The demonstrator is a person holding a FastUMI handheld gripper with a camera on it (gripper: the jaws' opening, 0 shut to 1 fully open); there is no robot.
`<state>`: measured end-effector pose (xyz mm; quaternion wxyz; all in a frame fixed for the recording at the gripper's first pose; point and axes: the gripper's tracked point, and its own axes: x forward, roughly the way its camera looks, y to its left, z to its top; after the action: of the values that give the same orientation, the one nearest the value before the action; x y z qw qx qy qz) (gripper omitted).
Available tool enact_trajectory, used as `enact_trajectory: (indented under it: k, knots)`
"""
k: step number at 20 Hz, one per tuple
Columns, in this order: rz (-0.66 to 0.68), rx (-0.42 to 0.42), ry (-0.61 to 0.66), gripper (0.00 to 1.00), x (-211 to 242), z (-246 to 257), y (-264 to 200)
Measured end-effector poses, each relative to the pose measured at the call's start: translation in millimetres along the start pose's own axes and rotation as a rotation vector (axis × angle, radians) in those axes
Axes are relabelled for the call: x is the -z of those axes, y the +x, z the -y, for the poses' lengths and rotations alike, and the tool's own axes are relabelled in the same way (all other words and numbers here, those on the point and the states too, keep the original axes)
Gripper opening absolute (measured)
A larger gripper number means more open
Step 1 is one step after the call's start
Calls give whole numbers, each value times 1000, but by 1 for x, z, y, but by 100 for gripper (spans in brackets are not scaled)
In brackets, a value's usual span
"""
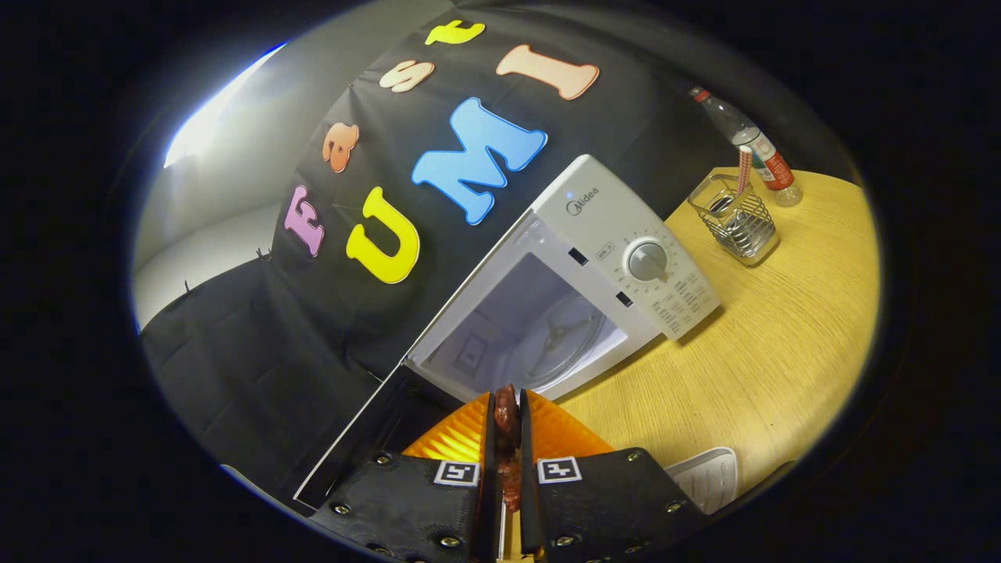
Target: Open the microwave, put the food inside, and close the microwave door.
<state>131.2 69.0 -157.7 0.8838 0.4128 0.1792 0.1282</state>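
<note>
My tongs (507, 426) are pinched nearly closed on the food (507, 410), both fingers pressing it. Just ahead, the microwave (618, 234) stands open on the table (782, 352); its door (367, 438) hangs out beside my fingers, cavity mouth unobstructed.

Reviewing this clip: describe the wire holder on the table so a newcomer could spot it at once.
Start at the white microwave with its door open on the yellow wooden table. Past its dial side stands the wire holder, beside a clear bottle. Unlike the bottle, it is an open metal mesh cup with a striped straw. The gripper holds food.
</note>
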Motion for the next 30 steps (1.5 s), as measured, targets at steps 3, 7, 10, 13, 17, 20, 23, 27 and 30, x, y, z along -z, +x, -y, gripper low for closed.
enact_trajectory:
  k: [3,7,10,13,17,20,23,27,30]
  knots:
    - [37,19,-21,12,-3,-6,20]
    - [58,55,-17,12,-4,-11,60]
    - [72,91,-85,12,1,-12,86]
    - [114,121,-132,12,-4,-15,105]
    - [140,153,-198,12,-9,-22,140]
    - [160,173,-219,12,-12,-22,168]
    - [174,190,-212,12,-14,-18,190]
    - [182,203,-189,12,-17,-4,209]
    - [192,217,-193,12,-22,9,217]
